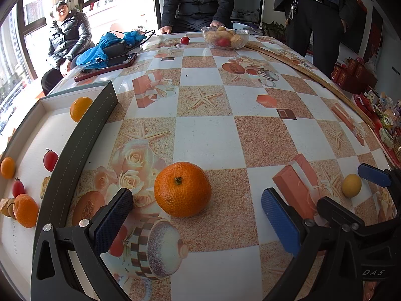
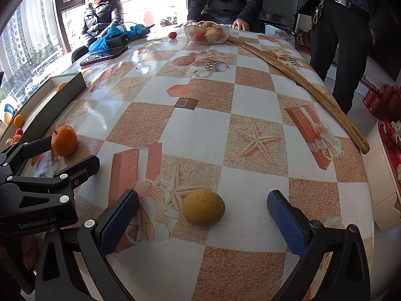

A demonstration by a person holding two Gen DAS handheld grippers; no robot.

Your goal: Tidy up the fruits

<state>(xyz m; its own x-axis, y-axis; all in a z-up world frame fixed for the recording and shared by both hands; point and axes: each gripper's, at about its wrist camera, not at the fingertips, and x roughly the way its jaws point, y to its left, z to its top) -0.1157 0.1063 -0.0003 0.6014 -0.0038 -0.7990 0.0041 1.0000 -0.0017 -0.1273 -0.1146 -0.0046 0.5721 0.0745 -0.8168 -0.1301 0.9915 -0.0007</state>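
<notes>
A large orange mandarin (image 1: 182, 192) lies on the patterned table between the open fingers of my left gripper (image 1: 198, 213); it also shows in the right wrist view (image 2: 64, 140). A small yellow fruit (image 2: 203, 208) lies between the open fingers of my right gripper (image 2: 203, 219); it also shows in the left wrist view (image 1: 351, 185). Neither gripper touches its fruit. A shallow white box (image 1: 50, 107) at the left holds several mandarins and cherry tomatoes, among them a mandarin (image 1: 80, 108) and a tomato (image 1: 50, 160).
A glass bowl (image 1: 225, 38) with fruit stands at the far edge, with a loose cherry tomato (image 1: 185, 40) beside it. A long wooden stick (image 2: 300, 80) lies along the right side. A phone (image 1: 105, 67) and blue bag lie far left. People stand behind the table.
</notes>
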